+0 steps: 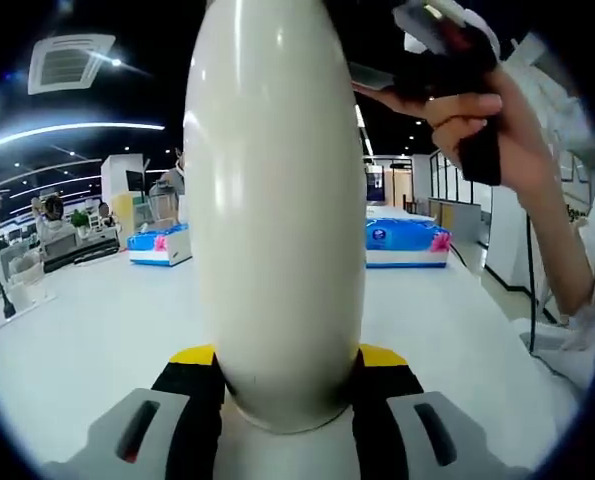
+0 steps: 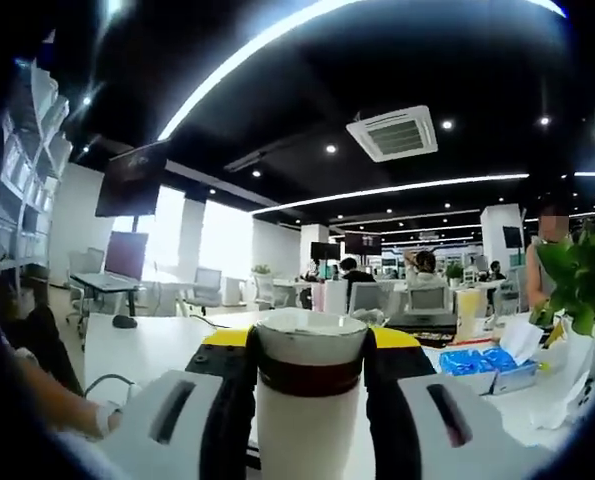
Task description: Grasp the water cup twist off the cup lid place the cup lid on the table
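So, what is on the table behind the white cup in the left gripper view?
Behind the cup, two blue tissue packs lie on the white table. The cup covers whatever lies between them.

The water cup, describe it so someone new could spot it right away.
Start at the white table in the left gripper view. The water cup rises at the middle, a tall, smooth cream body clamped between the left gripper. Unlike the low blue tissue packs behind, it towers to the view's top.
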`<state>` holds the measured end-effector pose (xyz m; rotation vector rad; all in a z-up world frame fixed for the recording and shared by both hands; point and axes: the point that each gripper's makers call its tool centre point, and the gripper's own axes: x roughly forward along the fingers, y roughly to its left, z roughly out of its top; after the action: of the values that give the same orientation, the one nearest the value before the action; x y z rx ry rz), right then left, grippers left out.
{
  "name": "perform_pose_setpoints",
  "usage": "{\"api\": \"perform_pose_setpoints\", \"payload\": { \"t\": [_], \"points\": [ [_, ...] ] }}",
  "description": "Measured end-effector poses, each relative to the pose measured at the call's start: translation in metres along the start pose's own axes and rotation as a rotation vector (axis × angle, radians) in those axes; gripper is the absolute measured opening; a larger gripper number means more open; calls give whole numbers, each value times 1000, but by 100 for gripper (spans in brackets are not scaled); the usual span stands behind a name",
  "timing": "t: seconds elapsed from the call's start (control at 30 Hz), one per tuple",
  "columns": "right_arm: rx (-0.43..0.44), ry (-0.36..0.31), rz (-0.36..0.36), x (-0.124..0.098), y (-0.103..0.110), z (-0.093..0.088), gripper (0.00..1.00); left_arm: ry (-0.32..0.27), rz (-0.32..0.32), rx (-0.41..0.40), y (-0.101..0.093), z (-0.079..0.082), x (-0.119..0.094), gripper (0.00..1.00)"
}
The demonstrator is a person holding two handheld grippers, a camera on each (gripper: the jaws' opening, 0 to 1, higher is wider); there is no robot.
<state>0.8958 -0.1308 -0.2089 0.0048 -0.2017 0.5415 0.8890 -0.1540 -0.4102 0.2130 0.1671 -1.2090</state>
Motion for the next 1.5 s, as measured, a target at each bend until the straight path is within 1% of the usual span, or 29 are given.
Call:
{"api": "perform_pose_setpoints", "payload": {
  "t": [0.1, 0.13, 0.17, 0.23, 0.27, 0.3, 0.33, 0.37, 0.43, 0.5, 0.57, 0.6, 0.63, 0.7, 0.73, 0.8, 0.9, 0.97, 1.03, 1.1, 1.23, 1.33, 1.5],
  "points": [
    [5, -3, 37, -1, 1, 0, 44, 0, 0, 0, 0, 0, 0, 51],
    [6, -2, 62, -1, 2, 0, 44, 0, 0, 0, 0, 0, 0, 51],
    [26, -1, 89, -1, 3, 0, 44, 0, 0, 0, -1, 0, 0, 51],
    [52, -1, 116, 0, 2, -1, 44, 0, 0, 0, 0, -1, 0, 51],
    [61, 27, 108, -1, -2, -8, 44, 0, 0, 0, 0, -1, 0, 51],
    [56, 12, 138, 0, 1, -8, 44, -1, 0, 1, 1, 0, 0, 51],
    [54, 12, 148, 0, 2, -7, 44, -1, 0, 0, 1, 0, 0, 51],
    [53, 20, 154, 0, 3, -6, 44, -1, 0, -1, 1, 0, 0, 51],
    [14, 46, 166, 0, 6, -4, 44, -1, 0, -1, 2, 0, 0, 51],
    [25, 49, 182, 1, 5, -4, 44, -1, 1, -1, 2, 0, 0, 51],
    [77, 43, 211, 3, -3, -5, 44, 0, 2, -2, 2, 0, 0, 51],
    [103, 27, 232, 1, -1, -4, 44, 0, 1, -3, 3, 0, 0, 51],
    [102, 16, 250, 1, 0, -4, 44, 0, 3, -3, 4, 0, 1, 51],
    [97, 4, 257, 1, -3, -4, 44, 0, 3, -3, 6, 0, 2, 51],
    [79, -2, 268, 0, 0, -4, 44, 0, 3, -3, 6, 0, 2, 51],
    [95, -1, 283, 1, 1, -4, 44, 1, 3, -3, 7, 0, 3, 51],
    [90, 7, 337, 3, 2, -4, 44, 0, 3, -5, 7, 0, 3, 51],
    [103, 7, 391, 2, 5, -3, 44, 1, 4, -5, 7, 0, 3, 51],
    [111, 10, 408, 1, 3, -4, 44, 1, 3, -6, 7, 1, 3, 51],
    [103, 10, 439, 0, 5, -4, 44, 1, 3, -5, 6, 0, 3, 51],
    [125, 2, 517, -2, 6, -4, 44, 1, 2, -4, 3, 0, 3, 51],
    [140, -11, 550, -2, 5, -4, 44, 1, 1, -3, 1, 0, 2, 51],
    [152, -4, 612, -3, 9, -4, 44, 1, 1, -2, 0, 0, 2, 51]
  ]
}}
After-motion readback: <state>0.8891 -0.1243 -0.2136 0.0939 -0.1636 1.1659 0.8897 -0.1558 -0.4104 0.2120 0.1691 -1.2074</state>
